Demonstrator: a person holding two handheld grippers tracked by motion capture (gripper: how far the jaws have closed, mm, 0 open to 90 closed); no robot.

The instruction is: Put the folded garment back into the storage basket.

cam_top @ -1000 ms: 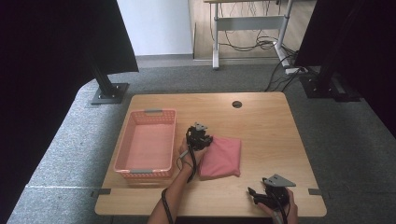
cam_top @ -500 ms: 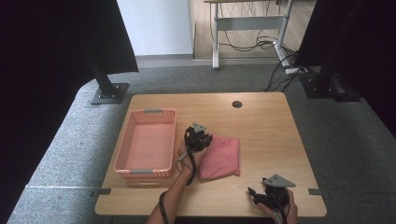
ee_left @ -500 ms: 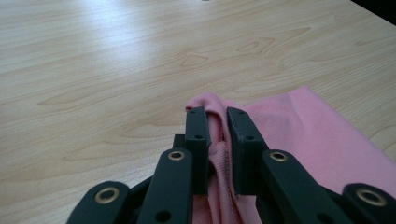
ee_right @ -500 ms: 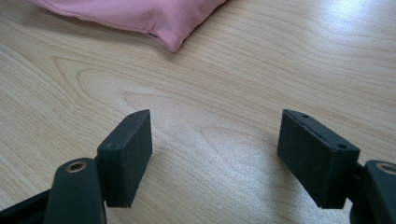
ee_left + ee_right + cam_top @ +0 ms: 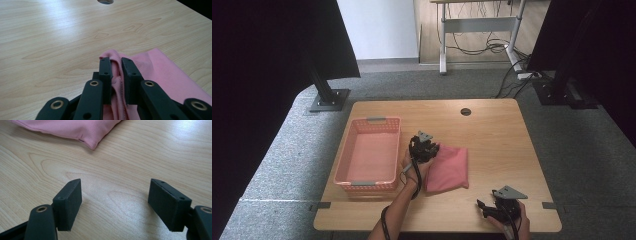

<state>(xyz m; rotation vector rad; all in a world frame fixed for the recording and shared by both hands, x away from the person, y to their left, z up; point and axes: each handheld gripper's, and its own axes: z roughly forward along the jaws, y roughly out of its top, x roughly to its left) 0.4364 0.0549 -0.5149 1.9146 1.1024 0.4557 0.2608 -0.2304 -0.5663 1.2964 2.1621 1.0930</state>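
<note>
The left tool [image 5: 424, 147] is clamped on a bunched fold at the far left corner of the pink cloth [image 5: 449, 169]; in the left gripper view the jaws stand close together with a ridge of fabric [image 5: 116, 75] pinched between them. The cloth is folded and lies flat on the tabletop [image 5: 502, 135], just right of the pink basket [image 5: 369, 152], whose floor is bare, and apart from it. The right tool [image 5: 492, 212] rests near the front edge of the tabletop, well apart from the cloth, with its jaws spread wide and nothing between them; in the right gripper view the near corner of the cloth [image 5: 75, 128] lies ahead of it. The step in hand looks like the grasp itself: the corner is secured but the cloth is not yet off the wood. The likely next move is to lift that corner and carry the cloth left into the basket. That calls for a lift high enough to clear the basket's rim, since the trailing fabric will hang and may unfold or drag. The grip on one corner looks thin, so the free tool could take a second corner to keep the fold together.
</note>
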